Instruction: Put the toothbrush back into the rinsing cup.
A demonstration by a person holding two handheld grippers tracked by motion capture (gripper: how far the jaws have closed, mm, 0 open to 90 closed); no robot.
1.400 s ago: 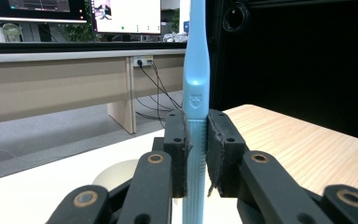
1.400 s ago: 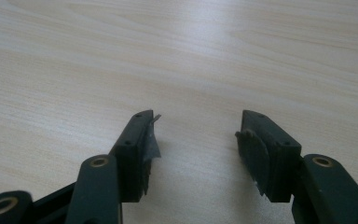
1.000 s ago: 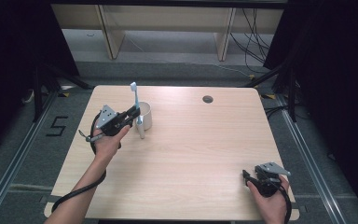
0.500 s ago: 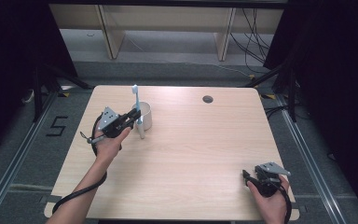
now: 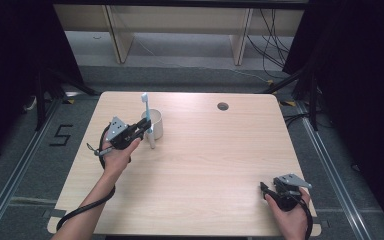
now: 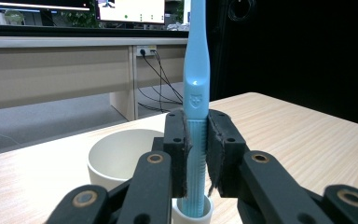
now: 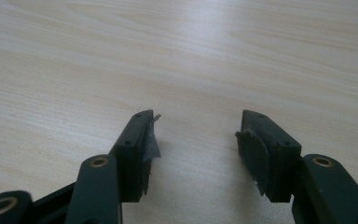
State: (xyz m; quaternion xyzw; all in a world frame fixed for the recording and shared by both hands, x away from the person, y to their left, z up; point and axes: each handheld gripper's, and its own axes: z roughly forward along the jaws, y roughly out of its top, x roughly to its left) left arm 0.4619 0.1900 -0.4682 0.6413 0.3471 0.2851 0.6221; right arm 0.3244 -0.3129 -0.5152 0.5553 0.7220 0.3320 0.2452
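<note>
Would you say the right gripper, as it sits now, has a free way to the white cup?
Probably yes, though it is far off. The right gripper sits open at the near right corner, and bare table lies between it and the white cup. The left gripper, clamping the blue toothbrush, crowds the cup's left side.

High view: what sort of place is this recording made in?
Probably a lab or office test bay: a bare wooden table fenced by black curtains, loose cables on grey carpet, and desks with monitors behind in the left gripper view.
</note>
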